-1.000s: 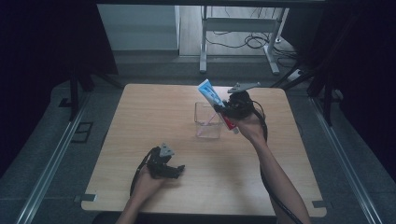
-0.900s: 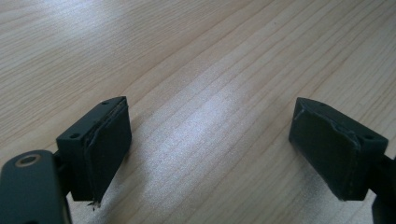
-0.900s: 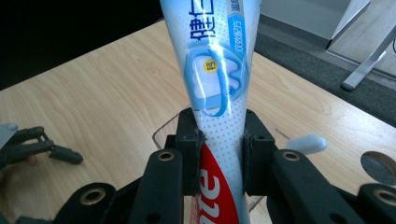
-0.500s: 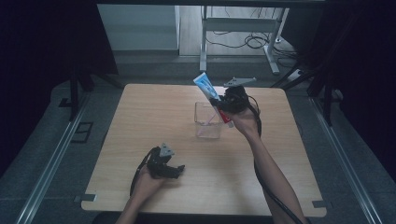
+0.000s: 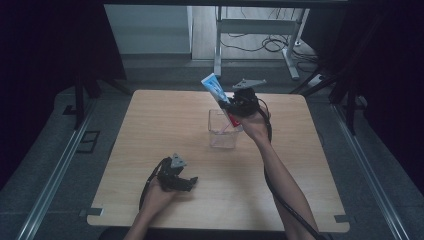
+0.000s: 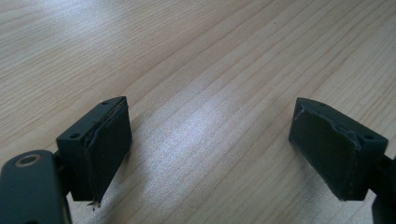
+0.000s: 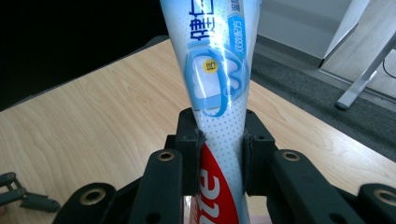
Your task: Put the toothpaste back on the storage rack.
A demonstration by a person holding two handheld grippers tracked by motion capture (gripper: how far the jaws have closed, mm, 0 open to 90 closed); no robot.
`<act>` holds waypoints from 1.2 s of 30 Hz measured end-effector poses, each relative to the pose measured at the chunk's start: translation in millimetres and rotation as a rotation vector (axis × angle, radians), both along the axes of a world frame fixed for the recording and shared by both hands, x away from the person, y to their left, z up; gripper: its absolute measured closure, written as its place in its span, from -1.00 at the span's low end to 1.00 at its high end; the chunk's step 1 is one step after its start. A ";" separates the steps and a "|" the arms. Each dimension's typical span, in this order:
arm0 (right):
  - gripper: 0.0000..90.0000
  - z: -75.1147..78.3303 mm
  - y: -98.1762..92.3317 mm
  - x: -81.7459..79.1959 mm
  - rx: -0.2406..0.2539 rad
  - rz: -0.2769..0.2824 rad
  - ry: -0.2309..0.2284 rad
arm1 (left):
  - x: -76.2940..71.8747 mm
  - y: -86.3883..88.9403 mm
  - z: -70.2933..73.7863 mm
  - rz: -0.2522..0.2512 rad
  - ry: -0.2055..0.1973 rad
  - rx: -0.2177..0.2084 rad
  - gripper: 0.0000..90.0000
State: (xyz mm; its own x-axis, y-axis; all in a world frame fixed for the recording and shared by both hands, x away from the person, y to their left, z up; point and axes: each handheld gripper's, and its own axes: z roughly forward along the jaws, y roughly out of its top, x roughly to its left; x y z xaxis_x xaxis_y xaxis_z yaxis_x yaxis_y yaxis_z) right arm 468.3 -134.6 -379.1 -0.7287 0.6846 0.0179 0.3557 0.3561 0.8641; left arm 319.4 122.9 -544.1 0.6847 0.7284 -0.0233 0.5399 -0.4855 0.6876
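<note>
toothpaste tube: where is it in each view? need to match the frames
High view: the toothpaste tube sits upper centre, tilted, clamped in the right gripper above the clear container.
Right gripper view: the tube runs up the centre from between the jaws to the top edge.
Left gripper view: not in it; open jaws over bare wood.
Shared landmark: the light wooden table, with the same grain under the left gripper.

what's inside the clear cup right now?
In the high view the clear cup holds the red lower end of the toothpaste tube, which the right gripper clamps from above. A thin pinkish stick also seems to lean inside. The gripper hides part of the rim.
</note>
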 end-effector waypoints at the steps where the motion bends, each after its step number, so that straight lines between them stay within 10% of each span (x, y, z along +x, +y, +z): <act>1: 0.61 -0.3 1.3 1.1 0.000 0.001 -0.004 | 0.0 0.0 0.0 0.000 0.000 0.000 -0.71; 36: 0.60 -44.7 14.2 20.1 -0.011 0.009 -0.002 | -0.1 0.1 0.2 -0.001 0.003 0.001 -0.71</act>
